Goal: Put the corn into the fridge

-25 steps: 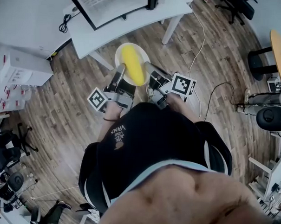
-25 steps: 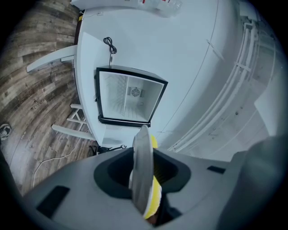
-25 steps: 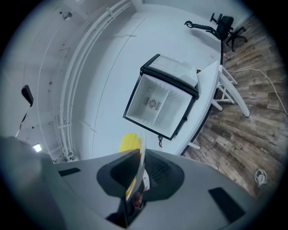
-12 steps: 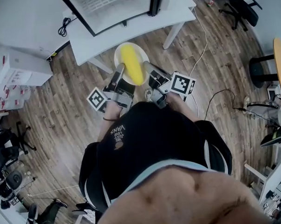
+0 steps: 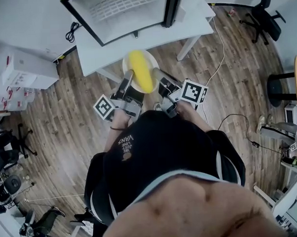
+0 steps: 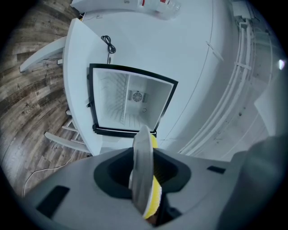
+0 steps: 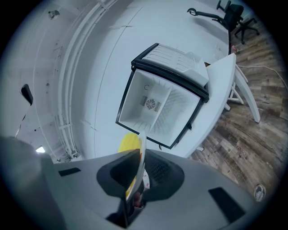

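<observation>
Change: against the head view of a second ago, the fridge [image 5: 124, 13] and table [image 5: 99, 51] sit lower and larger in the upper middle of the frame. The plate [image 5: 127, 67] now overlaps the table's near edge, where earlier it was over bare floor.
Meaning: the carry toward the fridge looks nearly done. The corn is not yet inside, and the plate has to be raised to the opening and pushed in.
Left gripper: the left gripper [image 5: 128, 80] is clamped on the plate's left rim. Its own view shows the rim edge-on between the jaws, with yellow just behind it.
Right gripper: the right gripper [image 5: 159, 76] is clenched on the opposite rim. Its own view shows the thin white edge pinched the same way.
Corn place: the corn [image 5: 140, 71] lies on the plate between the two grippers, in the upper middle of the head view and just below the fridge front. It touches no jaw.
Corn axis: its long axis runs up and down the head view. The far end leans slightly left, toward the fridge, and the near end points back at the person.
Fridge: its door is out of the way and the white interior faces the grippers in both gripper views.
Risk: the corn lies loose and could roll on the plate if one side is tipped.
</observation>
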The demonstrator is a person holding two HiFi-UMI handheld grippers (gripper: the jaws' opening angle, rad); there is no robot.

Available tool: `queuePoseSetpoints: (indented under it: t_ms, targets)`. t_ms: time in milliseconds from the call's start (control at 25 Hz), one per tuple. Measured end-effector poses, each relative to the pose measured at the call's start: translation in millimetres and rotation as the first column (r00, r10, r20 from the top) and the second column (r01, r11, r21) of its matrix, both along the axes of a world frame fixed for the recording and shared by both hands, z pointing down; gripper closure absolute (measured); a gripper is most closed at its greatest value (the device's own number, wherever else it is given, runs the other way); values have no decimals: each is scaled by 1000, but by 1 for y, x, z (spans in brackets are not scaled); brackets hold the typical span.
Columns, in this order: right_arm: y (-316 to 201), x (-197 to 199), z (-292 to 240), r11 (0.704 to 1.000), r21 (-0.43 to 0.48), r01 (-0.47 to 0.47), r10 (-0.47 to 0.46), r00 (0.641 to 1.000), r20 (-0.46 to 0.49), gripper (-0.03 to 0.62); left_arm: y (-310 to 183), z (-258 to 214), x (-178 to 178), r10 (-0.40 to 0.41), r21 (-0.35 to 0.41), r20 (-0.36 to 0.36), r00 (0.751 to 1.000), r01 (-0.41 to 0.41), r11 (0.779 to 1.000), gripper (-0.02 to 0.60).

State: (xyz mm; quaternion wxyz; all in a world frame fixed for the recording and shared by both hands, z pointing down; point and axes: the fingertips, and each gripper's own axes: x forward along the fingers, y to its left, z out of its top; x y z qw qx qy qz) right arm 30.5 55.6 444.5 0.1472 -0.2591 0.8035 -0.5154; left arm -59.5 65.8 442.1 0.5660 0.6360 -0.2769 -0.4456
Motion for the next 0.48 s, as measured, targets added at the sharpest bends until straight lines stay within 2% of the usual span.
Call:
queuePoseSetpoints:
  t_ms: [160,480]
  targets:
    - [-40,15,5,1000,-24,19,-19,1000,-2,565,-39,5,14,-19,-23,6,1000,19,1000,485]
    - [-49,19,4,998,11,60,-60,998,-1,565,-45,6,21,-49,-7,-1,999,49,999,485]
